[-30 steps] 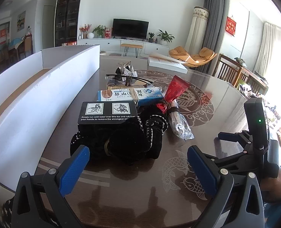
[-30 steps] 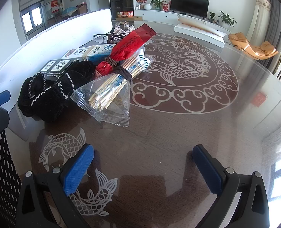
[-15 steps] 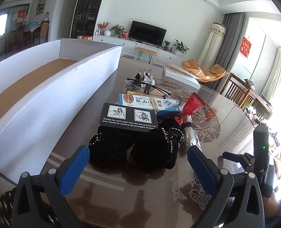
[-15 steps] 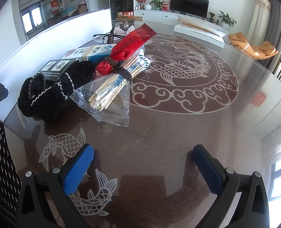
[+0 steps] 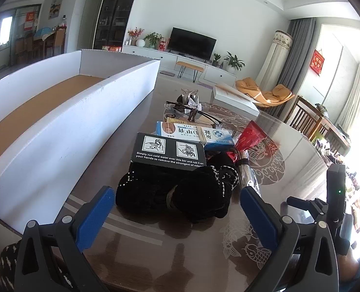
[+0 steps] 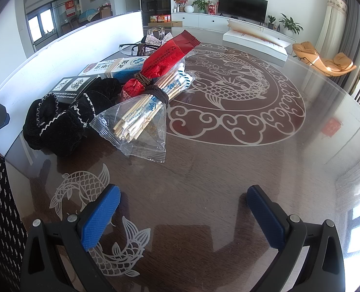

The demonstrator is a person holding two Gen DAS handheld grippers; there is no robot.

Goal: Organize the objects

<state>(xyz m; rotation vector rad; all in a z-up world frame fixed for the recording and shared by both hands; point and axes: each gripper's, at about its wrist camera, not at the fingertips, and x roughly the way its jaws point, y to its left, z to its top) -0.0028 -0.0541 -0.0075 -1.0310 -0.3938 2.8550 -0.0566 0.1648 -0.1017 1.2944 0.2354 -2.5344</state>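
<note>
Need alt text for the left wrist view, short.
Open left gripper hovers over a glass-topped table, aimed at a black fabric bundle under a black box. A white tray lies to the left; more packets lie behind.

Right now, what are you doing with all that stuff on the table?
A person holds two grippers, both open and empty. The left gripper points at the black velvet scrunchies, with a black box behind them. The right gripper hovers over bare table. The white cardboard box alongside looks empty, so sorting hasn't started.
</note>
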